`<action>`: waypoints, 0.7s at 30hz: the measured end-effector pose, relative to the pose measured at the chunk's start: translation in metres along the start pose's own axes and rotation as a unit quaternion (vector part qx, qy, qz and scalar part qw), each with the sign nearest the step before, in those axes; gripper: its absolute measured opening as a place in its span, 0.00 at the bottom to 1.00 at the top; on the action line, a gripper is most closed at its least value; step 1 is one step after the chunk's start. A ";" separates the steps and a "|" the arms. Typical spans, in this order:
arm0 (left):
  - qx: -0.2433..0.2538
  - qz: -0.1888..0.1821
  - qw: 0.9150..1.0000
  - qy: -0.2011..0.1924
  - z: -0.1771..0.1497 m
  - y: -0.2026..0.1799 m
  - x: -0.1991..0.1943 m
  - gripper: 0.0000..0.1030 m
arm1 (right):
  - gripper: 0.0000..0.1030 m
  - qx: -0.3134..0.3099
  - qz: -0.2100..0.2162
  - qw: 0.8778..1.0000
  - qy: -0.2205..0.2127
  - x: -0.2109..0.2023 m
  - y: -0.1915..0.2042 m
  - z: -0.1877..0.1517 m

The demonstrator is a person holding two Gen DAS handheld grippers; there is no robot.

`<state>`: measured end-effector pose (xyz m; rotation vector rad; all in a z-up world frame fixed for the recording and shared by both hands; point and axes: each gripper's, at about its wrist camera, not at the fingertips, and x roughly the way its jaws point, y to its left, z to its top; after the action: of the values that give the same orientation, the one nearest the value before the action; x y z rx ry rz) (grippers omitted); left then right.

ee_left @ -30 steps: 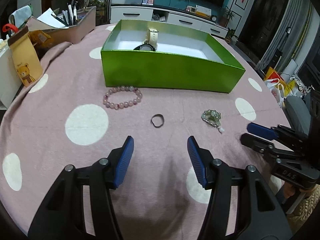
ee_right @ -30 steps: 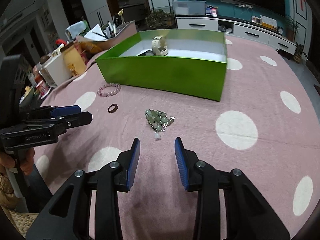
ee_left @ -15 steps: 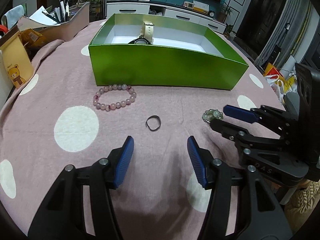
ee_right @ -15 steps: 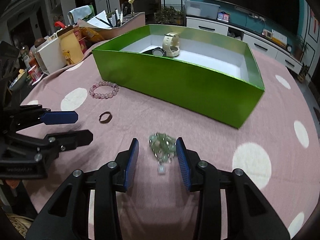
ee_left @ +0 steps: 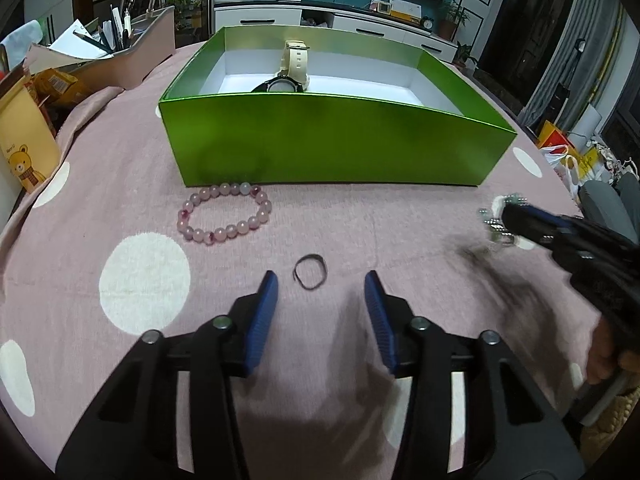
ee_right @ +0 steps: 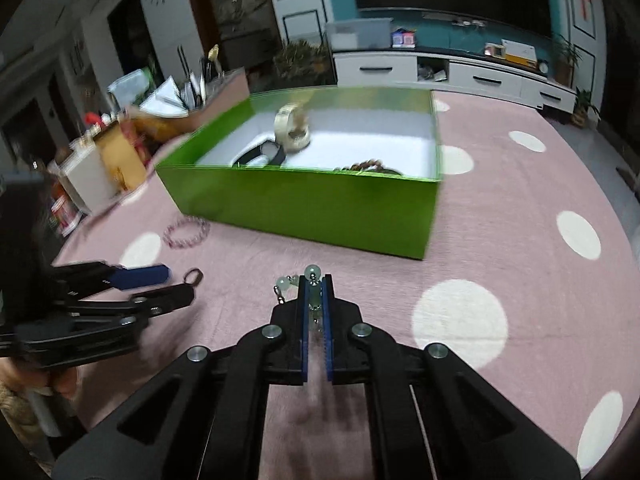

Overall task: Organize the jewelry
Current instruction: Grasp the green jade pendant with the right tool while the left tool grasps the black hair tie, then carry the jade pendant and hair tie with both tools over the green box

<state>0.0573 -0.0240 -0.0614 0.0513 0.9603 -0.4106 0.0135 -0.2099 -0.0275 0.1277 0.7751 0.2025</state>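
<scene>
My right gripper (ee_right: pixel 315 285) is shut on a green bead bracelet (ee_right: pixel 312 270) and holds it above the tablecloth; the pair also shows in the left wrist view (ee_left: pixel 505 216). My left gripper (ee_left: pixel 319 286) is open, just behind a small dark ring (ee_left: pixel 310 271). A pink bead bracelet (ee_left: pixel 226 218) lies in front of the green box (ee_left: pixel 328 148). Inside the box are a cream watch (ee_left: pixel 295 60), a black watch (ee_left: pixel 280 85) and a brown bead bracelet (ee_right: pixel 366 165).
A pink tablecloth with white dots (ee_left: pixel 144 276) covers the table. A bear-print carton (ee_left: pixel 24 148) and a pen-filled organiser (ee_left: pixel 132 56) stand at the left. A white TV cabinet (ee_right: pixel 460 72) is beyond the table.
My right gripper has shut on the green bead bracelet and lifted it off the cloth. My left gripper has moved forward to the dark ring, still open.
</scene>
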 end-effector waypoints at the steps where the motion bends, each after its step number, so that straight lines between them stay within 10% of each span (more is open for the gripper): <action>1: 0.002 0.004 1.000 0.001 0.001 -0.001 0.004 0.38 | 0.05 0.004 0.001 1.000 -0.003 -0.003 -0.002 0.000; 10: 0.022 0.025 0.999 -0.008 0.005 -0.005 0.013 0.18 | 0.05 0.032 0.006 0.999 -0.022 -0.024 -0.017 -0.007; 21: 0.017 0.024 1.000 -0.007 0.004 -0.002 0.011 0.18 | 0.05 0.042 0.009 0.999 -0.020 -0.029 -0.019 -0.014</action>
<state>0.0653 -0.0301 -0.0674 0.1027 0.9361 -0.3820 -0.0143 -0.2342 -0.0211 0.2171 0.7430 0.1833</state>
